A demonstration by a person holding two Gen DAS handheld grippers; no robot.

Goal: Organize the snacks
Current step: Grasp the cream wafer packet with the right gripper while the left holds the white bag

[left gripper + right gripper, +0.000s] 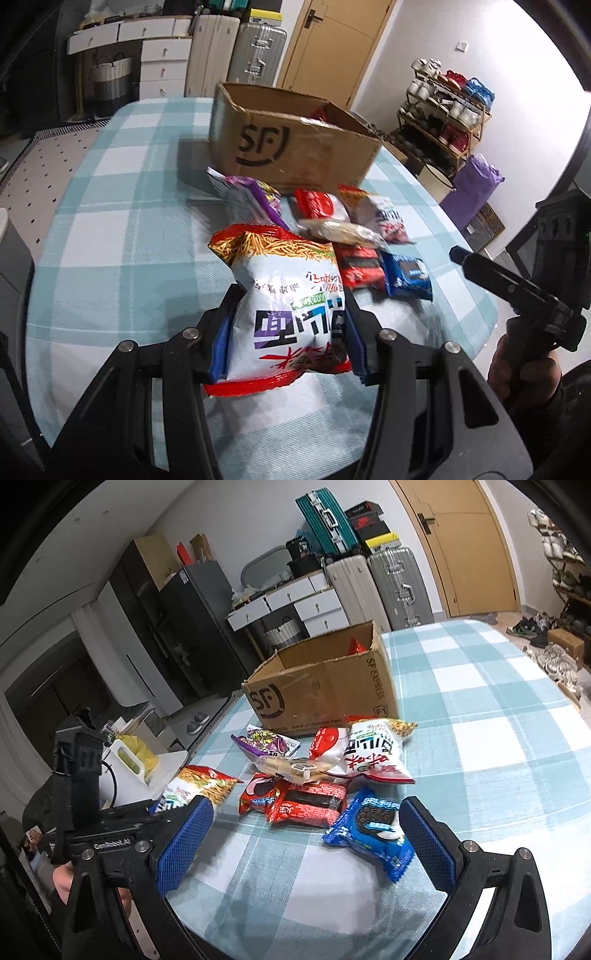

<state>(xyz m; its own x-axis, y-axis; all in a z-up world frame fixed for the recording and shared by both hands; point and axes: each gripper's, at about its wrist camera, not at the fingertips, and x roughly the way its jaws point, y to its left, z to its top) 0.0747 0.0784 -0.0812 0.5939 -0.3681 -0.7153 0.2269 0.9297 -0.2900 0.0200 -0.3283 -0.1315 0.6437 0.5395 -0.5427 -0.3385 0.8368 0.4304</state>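
Observation:
My left gripper is shut on a white and red bag of noodle sticks, lifted above the checked tablecloth; the same bag shows at the left in the right wrist view. Behind it stands an open cardboard box, also, with something red inside. In front of the box lies a heap of snacks: a purple packet, a second noodle bag, a red cookie pack and a blue cookie pack. My right gripper is open, low over the cloth, the blue pack just inside its right finger.
The table carries a blue and white checked cloth. A white appliance sits off its left edge. Suitcases, drawers and a door stand behind. A shoe rack stands at the right. The right gripper's body shows at the left view's edge.

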